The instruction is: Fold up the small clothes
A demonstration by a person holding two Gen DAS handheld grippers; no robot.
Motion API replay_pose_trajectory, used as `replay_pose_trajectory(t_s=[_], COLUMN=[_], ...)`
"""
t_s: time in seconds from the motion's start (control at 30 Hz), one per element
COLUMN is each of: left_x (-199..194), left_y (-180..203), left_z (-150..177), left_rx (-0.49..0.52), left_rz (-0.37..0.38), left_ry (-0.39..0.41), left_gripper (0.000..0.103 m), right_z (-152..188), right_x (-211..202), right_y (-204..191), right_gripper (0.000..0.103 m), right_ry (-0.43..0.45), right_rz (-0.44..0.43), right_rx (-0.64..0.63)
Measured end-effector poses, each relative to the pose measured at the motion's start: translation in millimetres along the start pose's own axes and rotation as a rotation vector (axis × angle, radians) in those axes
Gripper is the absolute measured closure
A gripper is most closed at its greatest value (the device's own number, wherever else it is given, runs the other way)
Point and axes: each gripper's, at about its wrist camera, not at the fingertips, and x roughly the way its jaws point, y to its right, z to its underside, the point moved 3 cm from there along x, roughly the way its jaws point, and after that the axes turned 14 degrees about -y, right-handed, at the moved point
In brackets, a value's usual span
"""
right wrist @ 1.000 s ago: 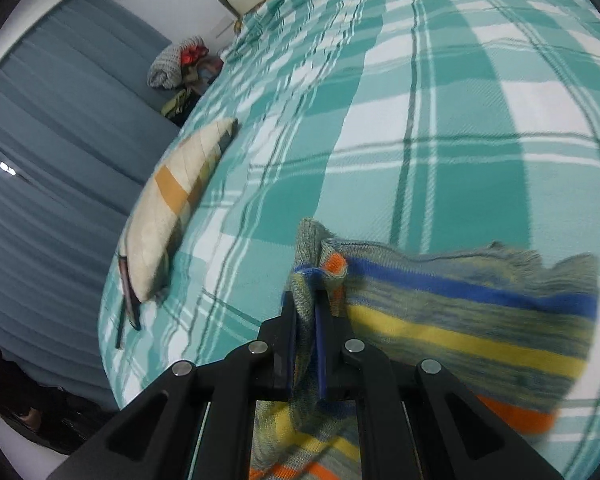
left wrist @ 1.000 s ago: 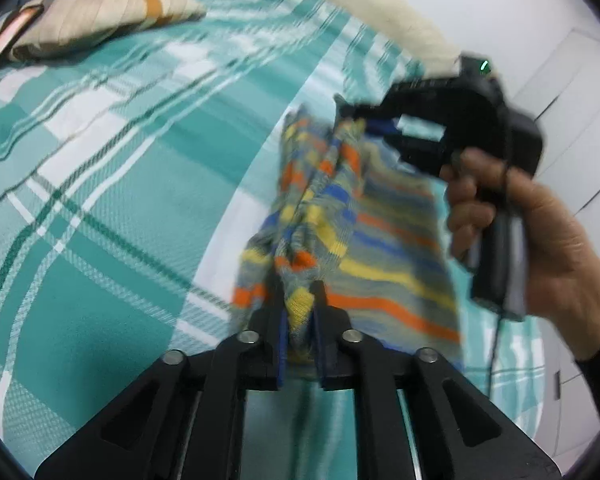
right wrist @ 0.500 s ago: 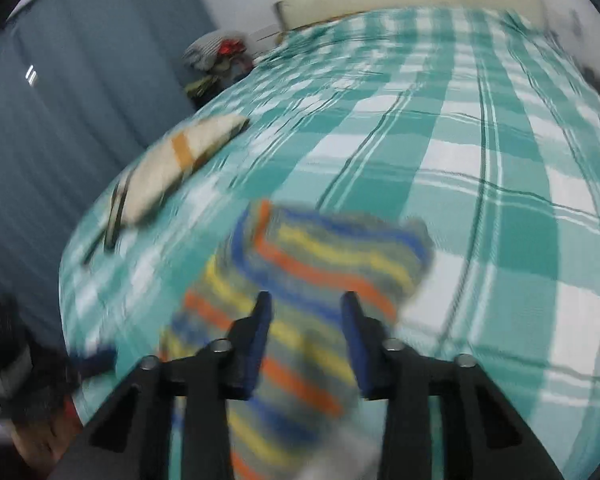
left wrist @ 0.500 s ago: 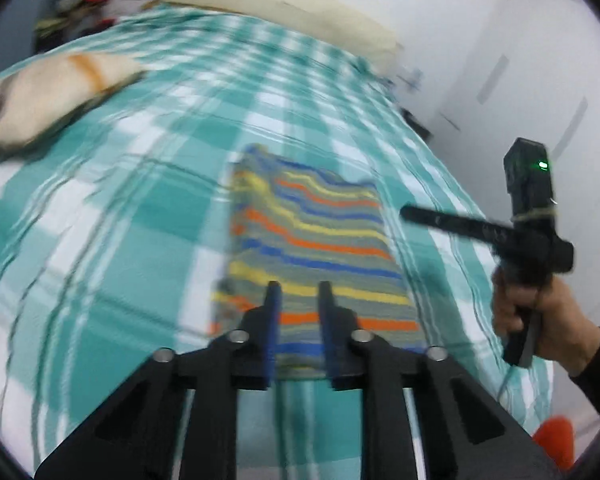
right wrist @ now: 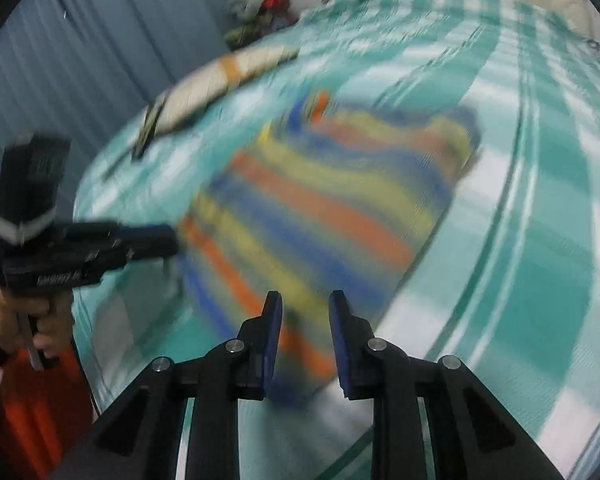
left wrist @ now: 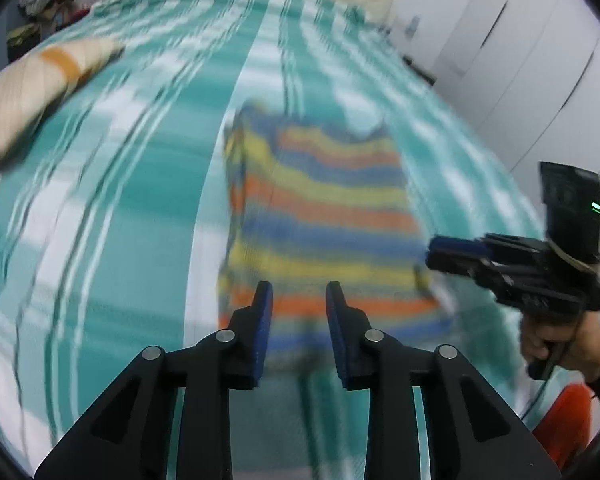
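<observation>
The striped garment (left wrist: 320, 216) lies spread flat on the bed (left wrist: 140, 200), on the teal plaid cover, clear of both tools.

Tool state: the left tool (left wrist: 299, 300) is released; its jaws have just been opening and nothing is between them. The right tool (right wrist: 305, 312) is also released; its jaws have just been closing a little, with a clear gap and no cloth between the pads. Both hover above the near hem of the garment.

Handling, by judgement: the garment is a soft knit, light and limp. It will drape and bunch when lifted, and it has no stiffness to hold a fold line. Take hold at corners or along a hem, one tool per corner, pinching both layers where the cloth is doubled. The knit should not slip in the pads, but it may stretch if pulled hard.

View differences: the left wrist view shows the right tool at the garment's right edge, a hand (left wrist: 556, 340) on its grip, and white wardrobe doors (left wrist: 540, 60) beyond. The right wrist view shows the left tool from the side, a grey curtain (right wrist: 80, 40), and the cushion (right wrist: 220, 80) near the bed edge. Both views are motion-blurred; fine detail of the garment's edges cannot be told.
</observation>
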Motion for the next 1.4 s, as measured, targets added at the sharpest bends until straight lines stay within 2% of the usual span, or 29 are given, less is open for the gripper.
replay_pose_trajectory(t_s=[0.1,0.17,0.23,0.27,0.3,0.37,0.4,0.43,0.47,0.53,0.6,0.67,0.73,0.83,0.9,0.93,1.0,1.03,1.1,1.17,1.3,1.4], left_x=[12.5,35.1,62.2,79.7,87.8,87.4,77.8,69.5,54.1,29.6,15.2,19.4,33.6,65.4,78.5,81.5,92.6,98.5,96.0,76.7,42.7,16.6], left_y=[7.0,5.2,-6.6,-17.4,-23.7,-32.2,-35.4,-37.9,-43.9,-57.8,-76.6,-90.1,-93.5,-84.6,-75.6,-69.8,-63.3,-62.5,-55.3,-38.1,-6.1,18.6], left_z=[-44.1,-68.5,-80.9,-85.6,-86.6,-86.3,-86.6,-84.4,-82.4,-77.4,-72.4,-66.6,-63.9,-61.4,-61.6,-63.3,-67.2,-68.3,-69.3,-71.4,-83.7,-97.7], left_rx=[0.04,0.048,0.018,-0.008,-0.02,-0.04,-0.057,-0.066,-0.082,-0.111,-0.153,-0.19,-0.201,-0.185,-0.179,-0.175,-0.21,-0.231,-0.229,-0.169,-0.089,-0.035], left_rz=[-0.003,-0.031,-0.072,-0.095,-0.099,-0.065,-0.028,-0.011,0.017,0.029,0.05,0.128,0.172,0.277,0.317,0.336,0.375,0.344,0.286,0.25,0.257,0.265], left_ry=[0.022,-0.003,-0.061,-0.096,-0.109,-0.103,-0.1,-0.088,-0.053,0.02,0.059,0.013,-0.041,-0.153,-0.177,-0.178,-0.204,-0.223,-0.203,-0.151,-0.07,-0.012], left_gripper=[0.075,0.075,0.075,0.084,0.089,0.092,0.092,0.082,0.062,0.034,0.03,0.03,0.03,0.03,0.03,0.032,0.069,0.088,0.089,0.09,0.09,0.09], right_z=[-41.3,-73.5,-94.1,-103.2,-107.9,-105.7,-104.4,-102.7,-100.7,-89.3,-73.1,-52.2,-32.3,-13.2,-12.1,-14.0,-21.6,-27.5,-37.1,-43.3,-54.8,-65.3], right_x=[-16.4,-12.3,0.5,13.3,28.4,52.6,54.1,49.8,42.8,20.3,-3.5,-16.9,-17.1,-0.9,16.5,25.0,37.5,45.8,56.9,46.7,-2.2,-38.7], right_y=[29.9,51.1,67.1,74.2,80.8,96.8,98.8,98.2,97.4,97.4,99.1,99.2,100.8,98.7,98.6,99.1,98.0,96.2,90.6,81.5,61.2,55.5], right_gripper=[0.078,0.078,0.078,0.078,0.078,0.078,0.078,0.076,0.073,0.055,0.054,0.054,0.054,0.054,0.054,0.054,0.054,0.062,0.076,0.078,0.08,0.079], right_ry=[0.062,0.071,0.051,0.027,-0.002,-0.064,-0.052,-0.023,0.002,0.074,0.139,0.147,0.127,0.082,0.061,0.061,0.097,0.099,0.067,0.076,0.159,0.214], right_rz=[0.024,0.023,0.012,0.013,0.033,0.071,0.066,0.063,0.049,-0.005,-0.035,-0.086,-0.183,-0.31,-0.383,-0.413,-0.481,-0.505,-0.454,-0.379,-0.289,-0.259], right_rx=[0.081,0.125,0.164,0.186,0.21,0.253,0.258,0.263,0.277,0.307,0.322,0.341,0.377,0.449,0.492,0.516,0.557,0.569,0.558,0.521,0.389,0.333])
